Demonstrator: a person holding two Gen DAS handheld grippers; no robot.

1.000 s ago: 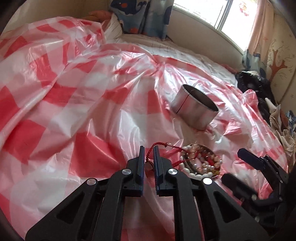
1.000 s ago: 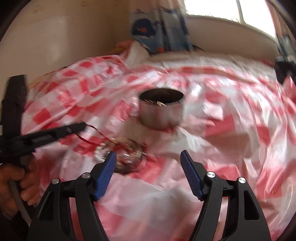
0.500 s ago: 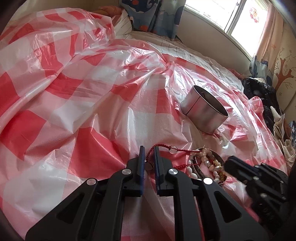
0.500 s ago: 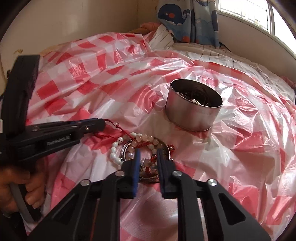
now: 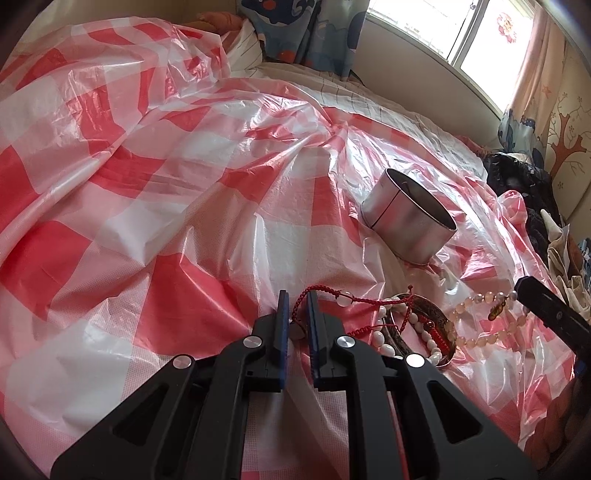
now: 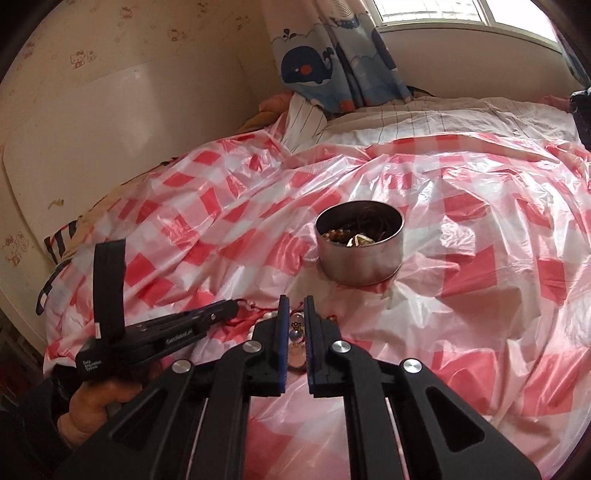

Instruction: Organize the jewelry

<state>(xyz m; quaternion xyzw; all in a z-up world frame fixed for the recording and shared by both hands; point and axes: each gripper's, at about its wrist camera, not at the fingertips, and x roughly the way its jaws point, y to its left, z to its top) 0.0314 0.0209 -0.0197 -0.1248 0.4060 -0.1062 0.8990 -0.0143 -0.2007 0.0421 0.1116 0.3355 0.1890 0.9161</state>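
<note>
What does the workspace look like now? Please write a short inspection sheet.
Surface: red-and-white checked plastic sheet, wrinkled, over a bed.
Job's things: round metal tin with jewelry inside; red cord bracelet, white bead bracelet, pale bead bracelet, dark bangle.
Clutter: dark clothes.
Grippers: left gripper jaws shut on the red cord bracelet; right gripper jaws just closed on the pale bead bracelet.
Cables: nothing seen.
Surroundings: whale curtain, window.
</note>
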